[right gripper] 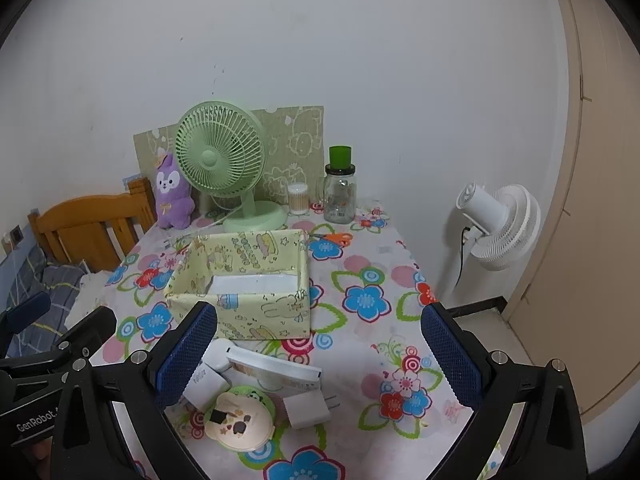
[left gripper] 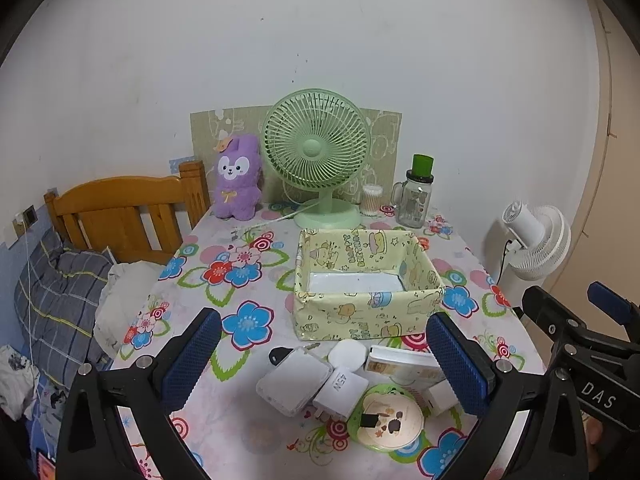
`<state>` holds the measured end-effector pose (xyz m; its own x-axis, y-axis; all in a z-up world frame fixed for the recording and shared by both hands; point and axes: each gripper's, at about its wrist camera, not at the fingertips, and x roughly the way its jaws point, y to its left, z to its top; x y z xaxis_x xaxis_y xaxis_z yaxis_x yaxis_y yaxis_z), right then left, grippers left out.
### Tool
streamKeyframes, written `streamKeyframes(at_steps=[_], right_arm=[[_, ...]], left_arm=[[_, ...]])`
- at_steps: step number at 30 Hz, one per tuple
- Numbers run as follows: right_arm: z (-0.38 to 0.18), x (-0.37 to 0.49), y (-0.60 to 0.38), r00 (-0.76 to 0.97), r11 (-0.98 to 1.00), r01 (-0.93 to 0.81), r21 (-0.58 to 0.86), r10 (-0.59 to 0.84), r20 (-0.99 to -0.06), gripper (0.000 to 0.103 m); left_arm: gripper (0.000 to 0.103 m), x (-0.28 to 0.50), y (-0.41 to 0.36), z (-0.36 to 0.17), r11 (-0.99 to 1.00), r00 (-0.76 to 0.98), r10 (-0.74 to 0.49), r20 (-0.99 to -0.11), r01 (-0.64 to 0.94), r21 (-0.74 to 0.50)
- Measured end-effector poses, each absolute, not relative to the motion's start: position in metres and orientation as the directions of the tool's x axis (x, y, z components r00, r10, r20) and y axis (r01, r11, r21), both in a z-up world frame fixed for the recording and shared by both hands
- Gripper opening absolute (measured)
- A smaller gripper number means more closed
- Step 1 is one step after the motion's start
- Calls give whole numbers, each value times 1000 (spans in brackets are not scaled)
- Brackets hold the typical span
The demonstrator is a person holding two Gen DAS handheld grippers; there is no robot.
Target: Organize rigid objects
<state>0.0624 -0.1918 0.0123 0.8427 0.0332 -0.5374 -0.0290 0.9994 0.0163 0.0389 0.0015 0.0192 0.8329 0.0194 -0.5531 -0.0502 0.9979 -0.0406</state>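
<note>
Both grippers hang above the near edge of a table (left gripper: 248, 436) covered in a floral cloth. The left gripper (left gripper: 324, 354) has its jaws spread wide and nothing between them. The right gripper (right gripper: 320, 346) is likewise wide open and holds nothing. In the left view the right gripper shows at the far right edge.

The task items lie in a loose cluster on the cloth, just in front of the box (left gripper: 366, 318) and below the grippers:
- a power bank (left gripper: 294, 384), white, flat on the cloth;
- a 45W charger (left gripper: 340, 392), touching the power bank on its right;
- a round case (left gripper: 347, 354), white, behind the charger, near the box;
- a flat white pack (right gripper: 276, 368), lying just beside the round case;
- a round tin (right gripper: 239, 420), green-rimmed with a cream lid, nearest the camera;
- a small plug (right gripper: 306, 410), white, pins pointing right, just beside the tin.

The box is open-topped, yellow with cartoon prints, and stands mid-table; only a white floor shows inside.

Along the wall stand a plush (left gripper: 237, 178), a green fan (left gripper: 316, 150), a cotton-swab tub (left gripper: 371, 199) and a jar (left gripper: 414, 198) with a green cap. Scissors (right gripper: 334, 238) lie right of the box. A white fan (right gripper: 496, 226) stands off the table to the right.
</note>
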Motion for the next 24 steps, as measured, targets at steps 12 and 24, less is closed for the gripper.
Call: streamKeyframes(at_steps=[12,24], right_arm=[[18,67,-197,853,1000,-9,-23,-5,-521,103],[21,75,-196,857,999,-37,-11,26,-514,103]], left_arm=[[103,43,-8,15,997,829,47,-558,-69,-20],[103,48,-6,17,996,823,56,-565,-82,-21]])
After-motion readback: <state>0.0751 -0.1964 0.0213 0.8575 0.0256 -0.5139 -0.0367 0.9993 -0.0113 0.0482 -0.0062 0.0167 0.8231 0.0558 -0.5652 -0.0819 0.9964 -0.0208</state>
